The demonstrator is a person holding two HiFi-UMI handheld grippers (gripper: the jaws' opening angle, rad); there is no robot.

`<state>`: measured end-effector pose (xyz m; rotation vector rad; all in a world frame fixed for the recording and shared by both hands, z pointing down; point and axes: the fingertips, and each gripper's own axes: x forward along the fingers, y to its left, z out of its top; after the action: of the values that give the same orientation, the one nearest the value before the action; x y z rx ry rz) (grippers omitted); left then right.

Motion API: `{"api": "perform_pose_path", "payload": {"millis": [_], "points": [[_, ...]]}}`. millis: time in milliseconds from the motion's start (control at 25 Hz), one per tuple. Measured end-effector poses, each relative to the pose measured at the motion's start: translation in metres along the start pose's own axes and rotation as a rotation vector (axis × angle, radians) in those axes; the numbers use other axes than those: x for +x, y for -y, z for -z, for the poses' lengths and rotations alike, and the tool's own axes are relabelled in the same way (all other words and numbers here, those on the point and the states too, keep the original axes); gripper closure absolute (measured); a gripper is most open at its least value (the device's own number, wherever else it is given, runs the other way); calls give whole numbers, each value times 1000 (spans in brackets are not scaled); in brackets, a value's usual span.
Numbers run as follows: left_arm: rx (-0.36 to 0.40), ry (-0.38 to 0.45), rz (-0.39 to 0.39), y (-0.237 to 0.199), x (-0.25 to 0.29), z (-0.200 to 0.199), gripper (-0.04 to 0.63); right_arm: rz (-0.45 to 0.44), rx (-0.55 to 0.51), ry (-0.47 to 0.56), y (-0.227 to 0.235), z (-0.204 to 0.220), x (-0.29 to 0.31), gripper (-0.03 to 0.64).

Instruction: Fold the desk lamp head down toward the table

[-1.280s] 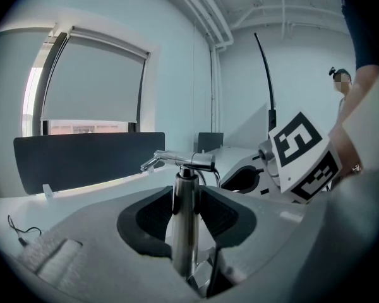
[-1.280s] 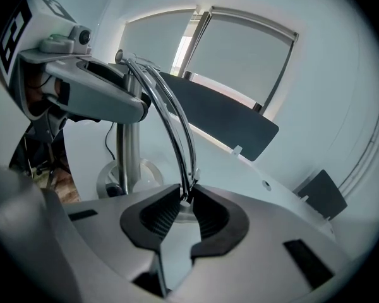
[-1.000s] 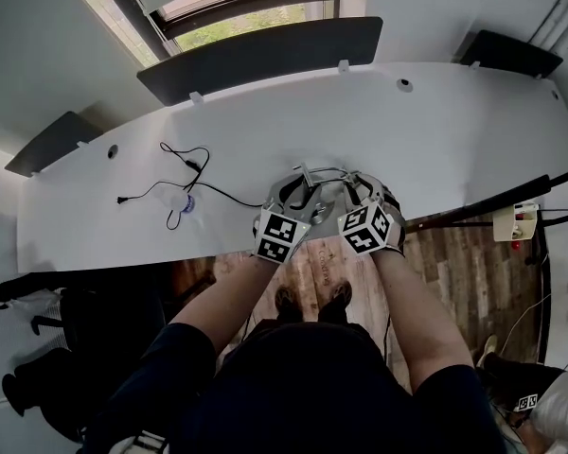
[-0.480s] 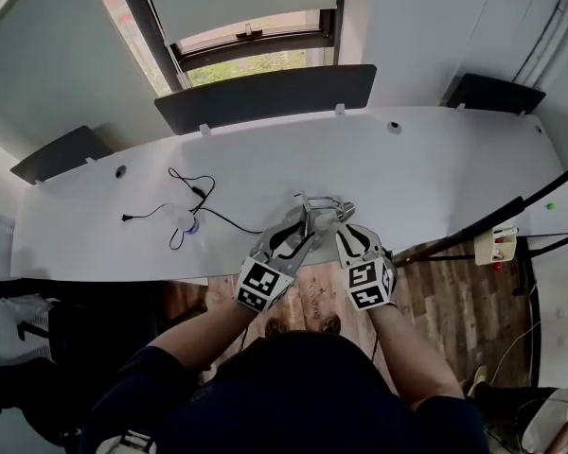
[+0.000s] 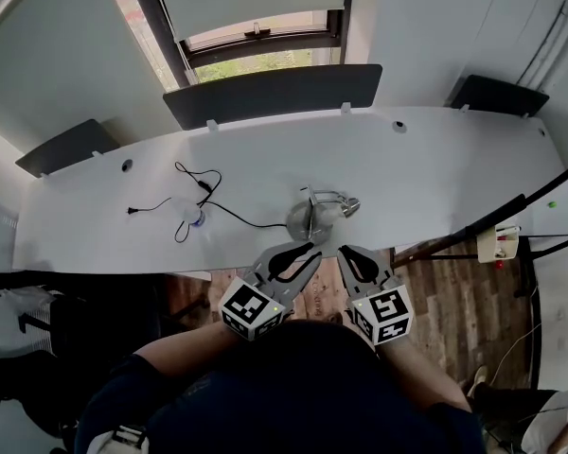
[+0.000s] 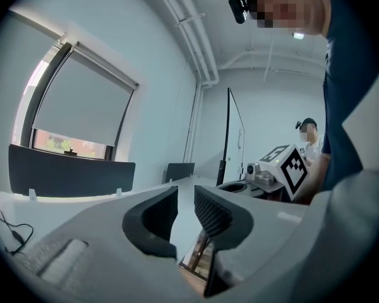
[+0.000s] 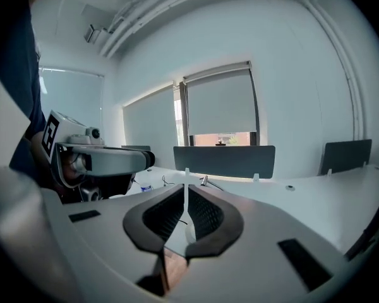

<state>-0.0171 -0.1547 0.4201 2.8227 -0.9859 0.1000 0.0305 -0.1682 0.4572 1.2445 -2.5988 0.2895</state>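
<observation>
The silver desk lamp (image 5: pixel 314 216) sits folded low on the white table (image 5: pixel 435 168), close to its front edge. Both grippers are drawn back off the table toward my body, above the wooden floor, and neither touches the lamp. My left gripper (image 5: pixel 298 253) (image 6: pixel 185 199) has a clear gap between its ribbed pads. Its jaws are closing with nothing between them. My right gripper (image 5: pixel 352 255) (image 7: pixel 185 201) is closing too. Only a thin slit is left between its pads, and nothing is in it. Each gripper's marker cube shows in the other's view.
A black cable (image 5: pixel 206 195) loops across the table left of the lamp, beside a small white object (image 5: pixel 191 218). Dark divider panels (image 5: pixel 270 93) line the table's far edge under a window. A power strip (image 5: pixel 499 244) hangs at the right by dark cables.
Both grippers have come away from the lamp, moving back toward my body and upward. The lamp stays on the table. The right jaws have narrowed to a slit.
</observation>
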Motion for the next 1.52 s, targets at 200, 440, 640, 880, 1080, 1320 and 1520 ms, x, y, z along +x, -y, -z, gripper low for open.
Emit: {"api": "perform_pose_path", "payload": {"millis": [200,440,640,880,1080,1320,1520], "points": [[27,9,33,17,-6,0,557,-31,3,57,-15,-12,-16,595],[32,18,45,21,-6,1,589,-47,-11,105,-23,-12,-20,603],[34,17,66,28,-5,4,591,-58,-3,122,-26,-12,-23,606],[49,27,68,30,-7,3,591,-70,-16,139,-29,-13,-24,606],[61,31,71,32,-7,3,591,-77,-10,135,-30,-11,-25,607],[63,31,70,36,-7,1,591,-85,-3,131,-31,-13,-27,607],[46,37,66,36,-8,-3,591,-92,-5,129,-33,-12,-27,607]]}}
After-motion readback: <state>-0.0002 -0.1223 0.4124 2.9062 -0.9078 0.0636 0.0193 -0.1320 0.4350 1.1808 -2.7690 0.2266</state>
